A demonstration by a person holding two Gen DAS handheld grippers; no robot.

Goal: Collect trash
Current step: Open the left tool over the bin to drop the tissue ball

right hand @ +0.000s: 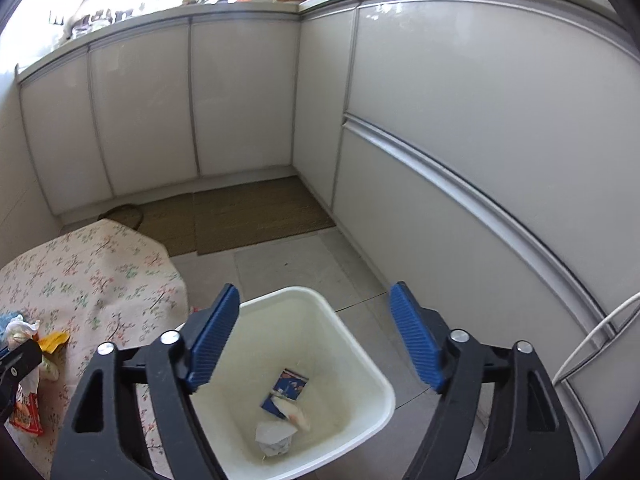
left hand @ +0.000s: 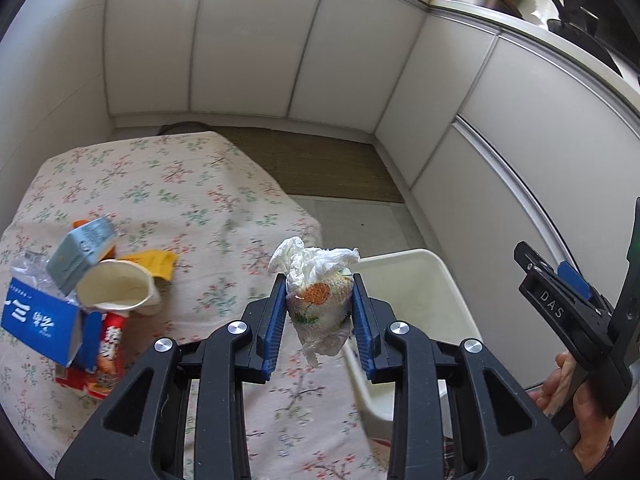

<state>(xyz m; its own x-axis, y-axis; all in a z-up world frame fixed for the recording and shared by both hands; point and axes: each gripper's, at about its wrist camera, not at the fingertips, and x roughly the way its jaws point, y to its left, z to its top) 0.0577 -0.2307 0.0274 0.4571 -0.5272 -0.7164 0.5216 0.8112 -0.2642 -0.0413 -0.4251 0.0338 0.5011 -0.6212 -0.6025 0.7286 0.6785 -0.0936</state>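
My left gripper (left hand: 320, 316) is shut on a crumpled wad of white tissue and printed wrapper (left hand: 318, 300), held above the table's right edge beside the white bin (left hand: 424, 280). My right gripper (right hand: 316, 336) hangs open over that white bin (right hand: 360, 356) with nothing between its blue pads; in the left wrist view it shows at the right edge (left hand: 560, 292), with a person's hand (left hand: 560, 392) on its handle. At the bin's bottom lie a small blue packet (right hand: 286, 390) and crumpled white paper (right hand: 276, 436). Trash remains on the floral tablecloth (left hand: 180, 200): a paper cup (left hand: 116, 290), blue cartons (left hand: 36, 320), a red wrapper (left hand: 108, 356).
White cabinet fronts (right hand: 480, 120) wall in the corner behind and to the right. A woven mat (right hand: 256, 212) lies on the tiled floor beyond the bin. A white cable (right hand: 592, 336) curves at the right. The bin stands on the floor against the table's right side.
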